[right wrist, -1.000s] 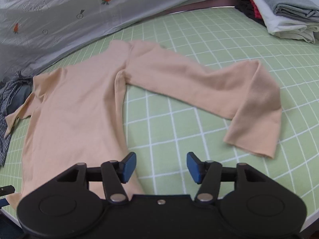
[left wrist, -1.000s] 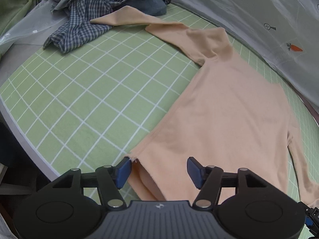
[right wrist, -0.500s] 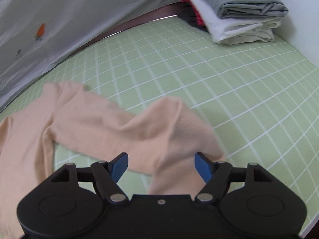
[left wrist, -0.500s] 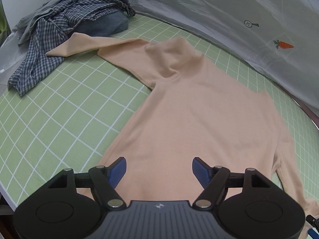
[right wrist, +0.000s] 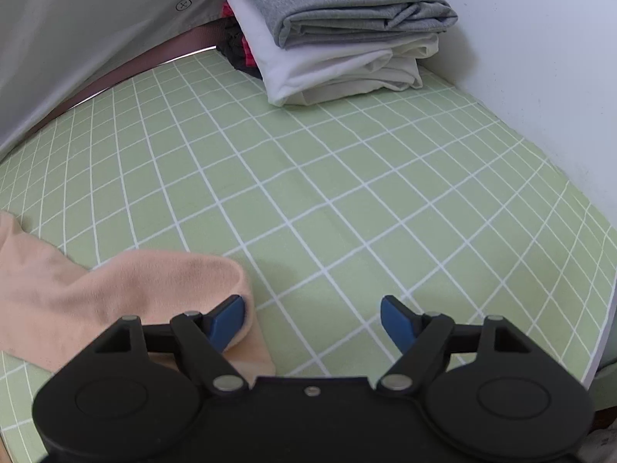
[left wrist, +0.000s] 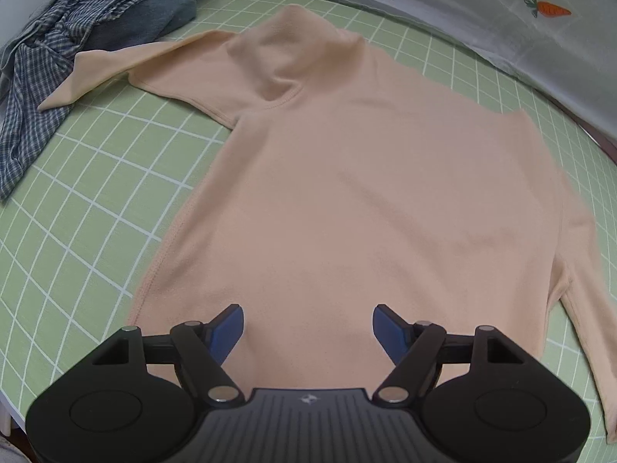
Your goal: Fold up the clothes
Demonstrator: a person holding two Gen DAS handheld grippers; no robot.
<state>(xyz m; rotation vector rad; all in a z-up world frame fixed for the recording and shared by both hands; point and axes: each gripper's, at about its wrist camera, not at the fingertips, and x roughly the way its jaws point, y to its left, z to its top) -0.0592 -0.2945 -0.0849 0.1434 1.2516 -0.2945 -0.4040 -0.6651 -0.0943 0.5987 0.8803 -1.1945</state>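
The peach long-sleeved top (left wrist: 347, 193) lies spread flat, front down or up I cannot say, on the green white-gridded tabletop (left wrist: 77, 212), collar toward the far edge, one sleeve (left wrist: 146, 65) trailing off to the left toward a crumpled blue checked shirt (left wrist: 46, 58). The left claw (left wrist: 308, 328) hangs over the hem, spread wide, nothing pinched between its blue pads, just cloth beneath. Over on the other side, the right claw (right wrist: 312, 324) is opening at this moment, and it grips nothing: the other sleeve's cuff end (right wrist: 166, 293) sits at its left pad, doubled over itself in a soft bend, while bare grid shows in the gap. My read is that the sleeves come next, so that bent cuff wants a pinch near its end and a smooth carry across the body, kept low so the knit does not drag or bunch. The fabric looks soft, matte, a fine stretchy knit with stitched side seams, limp enough to wrinkle if pulled from one corner. In the far right corner a stack of folded clothes (right wrist: 339, 27), grey on white, waits against the white wall (right wrist: 540, 58), likely where this one ends up.
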